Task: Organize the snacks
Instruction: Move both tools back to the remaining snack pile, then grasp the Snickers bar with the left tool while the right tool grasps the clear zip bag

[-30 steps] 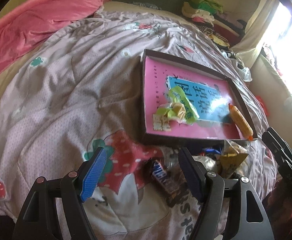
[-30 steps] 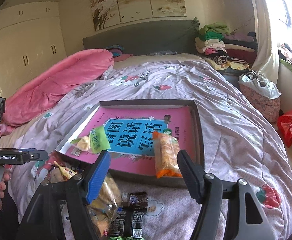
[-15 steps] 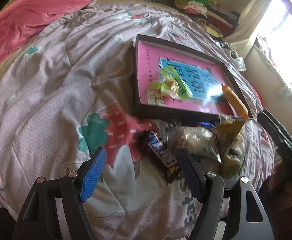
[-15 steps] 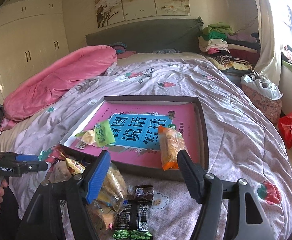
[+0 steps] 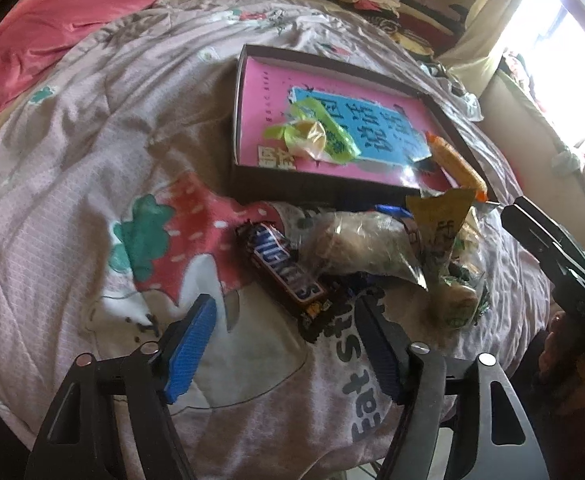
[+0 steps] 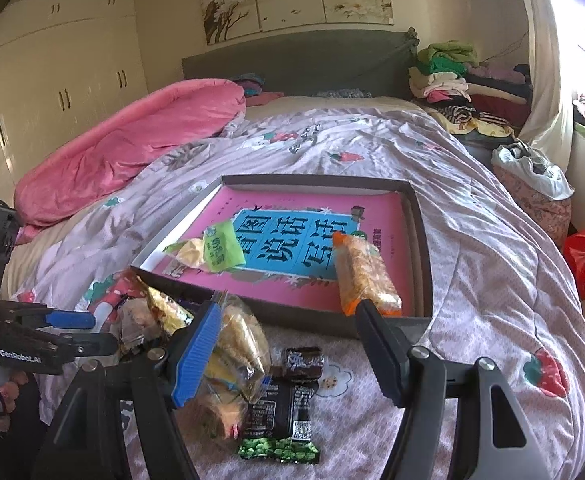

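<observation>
Left gripper: jaws apart, nothing pinched. They have just been closing a little, with the near end of the Snickers bar lying roughly between the tips but not pressed by either pad. The tool is angled steeply down at the snack heap, which reads as a lining-up for a pick of that bar, the outermost piece and so the easiest to take without disturbing the rest.

Right gripper: jaws spread, empty. It hangs low over the near end of the heap; its blue pad stands in front of a clear bag of biscuits, and whether it touches the bag cannot be told from this angle. Below it lie a small dark sweet and a black packet with a green end.

Loose snacks: piled on the quilt against the near wall of the box. Beside the bar sit a clear bag with a brown roll and a gold-coloured wrapper standing up.

Container: a shallow dark box with a pink and blue printed floor, lying flat on the quilt. In it are two items, well apart: a green and yellow packet near one near corner, and an orange-ended cracker packet towards the other. Most of the floor is free, so sorting appears to be at an early stage.
</observation>
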### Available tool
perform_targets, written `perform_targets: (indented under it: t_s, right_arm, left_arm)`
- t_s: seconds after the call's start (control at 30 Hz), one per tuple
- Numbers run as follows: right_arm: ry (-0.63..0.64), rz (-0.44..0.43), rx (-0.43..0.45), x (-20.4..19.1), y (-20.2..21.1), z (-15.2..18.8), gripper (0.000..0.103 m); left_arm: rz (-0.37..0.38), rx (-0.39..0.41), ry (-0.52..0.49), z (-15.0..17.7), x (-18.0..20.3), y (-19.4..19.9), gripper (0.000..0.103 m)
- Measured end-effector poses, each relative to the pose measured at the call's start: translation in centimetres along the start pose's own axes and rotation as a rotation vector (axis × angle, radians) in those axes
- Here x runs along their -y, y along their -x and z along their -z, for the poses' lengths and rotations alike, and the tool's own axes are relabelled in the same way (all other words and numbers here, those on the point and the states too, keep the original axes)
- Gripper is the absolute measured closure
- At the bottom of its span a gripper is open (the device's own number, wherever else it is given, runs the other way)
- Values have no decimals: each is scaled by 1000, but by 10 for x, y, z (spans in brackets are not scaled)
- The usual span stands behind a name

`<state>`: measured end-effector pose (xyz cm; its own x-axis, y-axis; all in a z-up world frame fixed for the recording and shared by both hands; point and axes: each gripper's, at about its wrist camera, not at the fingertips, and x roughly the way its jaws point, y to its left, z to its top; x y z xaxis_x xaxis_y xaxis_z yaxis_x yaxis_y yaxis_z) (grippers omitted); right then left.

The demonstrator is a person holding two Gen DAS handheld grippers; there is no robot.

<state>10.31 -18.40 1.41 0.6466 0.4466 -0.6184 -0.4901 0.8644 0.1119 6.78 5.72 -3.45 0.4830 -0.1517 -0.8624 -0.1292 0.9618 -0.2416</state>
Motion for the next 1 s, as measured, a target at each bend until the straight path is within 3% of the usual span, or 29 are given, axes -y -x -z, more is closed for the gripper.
perform_targets:
  t_s: [0.23,0.33,1.0]
  right_arm:
    - [21,1,-21,-5,-5,4,34]
    - [24,2,-30,-5,-8,5,34]
    - [134,-28,-66,-25,-18,14,34]
  left_arm:
    - [-16,-9,32,-2,2,-14,36]
    - [-10,-8,44,-4,3,-17,46]
    - [-24,-4,69,-12,-4,-29,62]
